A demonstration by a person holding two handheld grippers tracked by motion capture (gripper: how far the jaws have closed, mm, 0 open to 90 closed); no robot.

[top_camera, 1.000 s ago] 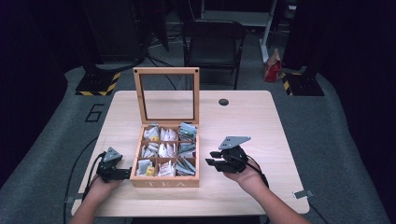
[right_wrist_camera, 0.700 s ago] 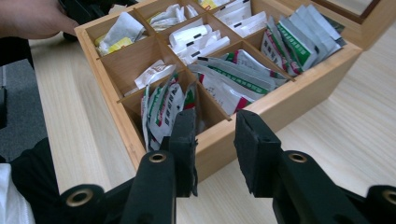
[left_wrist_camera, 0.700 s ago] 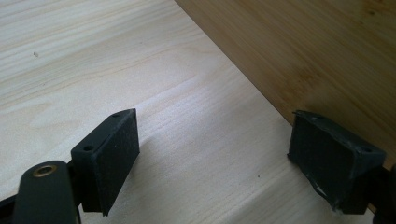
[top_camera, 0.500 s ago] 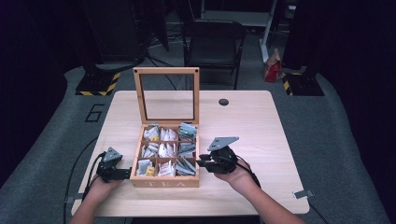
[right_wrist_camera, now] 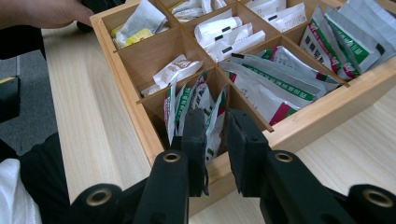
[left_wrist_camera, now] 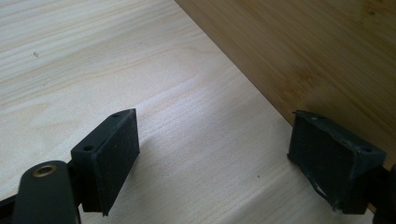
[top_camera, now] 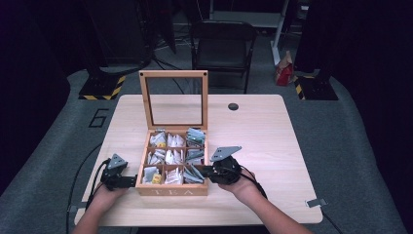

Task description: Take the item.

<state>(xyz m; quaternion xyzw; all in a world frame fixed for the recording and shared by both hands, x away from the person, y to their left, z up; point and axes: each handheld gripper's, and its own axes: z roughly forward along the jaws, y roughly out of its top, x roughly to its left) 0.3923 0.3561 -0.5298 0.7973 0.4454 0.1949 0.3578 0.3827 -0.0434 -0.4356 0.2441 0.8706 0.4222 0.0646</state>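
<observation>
A: Well, from my end, the right gripper (top_camera: 203, 170) has come in to the left since a second ago. It was out on the bare table (top_camera: 253, 131) beside the tea box (top_camera: 171, 189) then, and now its jaws reach over the box's right wall into the near right compartment.

B: Are the jaws shut on anything?

A: In the right gripper view I see the right gripper (right_wrist_camera: 215, 140) with its jaws nearly together, a thin gap between them, pinching the top edge of a green-and-white tea sachet (right_wrist_camera: 211, 112) that stands upright in that compartment. More sachets fill the other cells.

B: And the left?

A: The left gripper (top_camera: 127, 181) has stayed where it was, against the box's left wall at the near corner. In its own view the left gripper (left_wrist_camera: 215, 158) has its jaws spread wide, nothing between them but table wood (left_wrist_camera: 93, 56), with the box's side (left_wrist_camera: 317, 60) just beside one jaw.

B: The lid?

A: The lid (top_camera: 174, 100) stands upright at the back, same as before.
</observation>
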